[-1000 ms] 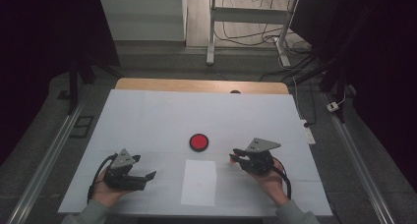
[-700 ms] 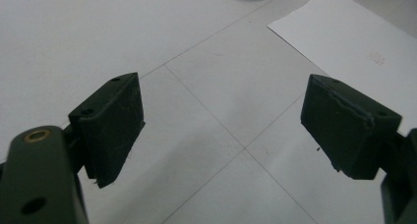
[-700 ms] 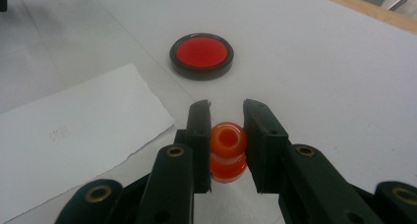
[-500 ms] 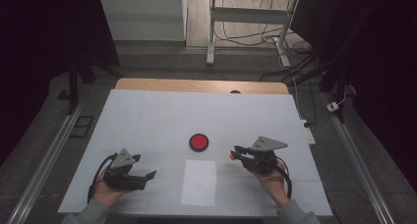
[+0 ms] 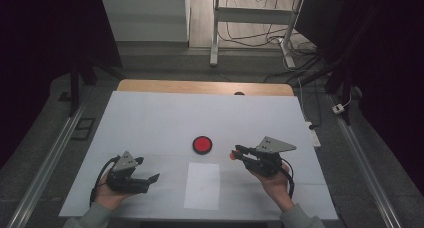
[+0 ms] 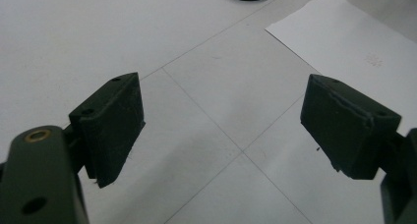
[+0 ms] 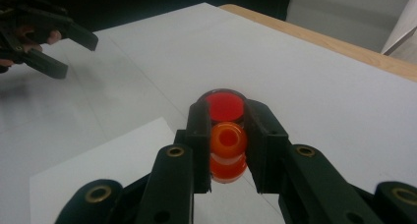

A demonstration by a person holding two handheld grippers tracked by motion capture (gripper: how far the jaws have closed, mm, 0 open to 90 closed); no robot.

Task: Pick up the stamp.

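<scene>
My right gripper (image 5: 236, 153) is shut on a small orange bead (image 5: 233, 157), held just above the white table to the right of a red disc (image 5: 202, 144). In the right gripper view the glossy orange bead (image 7: 226, 140) is pinched between the black jaws of my right gripper (image 7: 226, 117), and the black-rimmed red disc (image 7: 225, 105) lies just beyond them. My left gripper (image 5: 148, 168) rests at the front left, jaws open and pointing right. In the left gripper view my left gripper (image 6: 221, 116) has only bare table between its pads.
A white sheet of paper (image 5: 202, 185) lies flat at the front centre between the two hands, its corner (image 6: 354, 52) ahead of the left jaws. The white table top (image 5: 165, 118) ends in a wooden strip (image 5: 200, 86) at the far edge. My left gripper (image 7: 76, 57) appears at the upper left of the right gripper view.
My right gripper has risen slightly with the orange bead still in its jaws. The left gripper has stayed where it was.
</scene>
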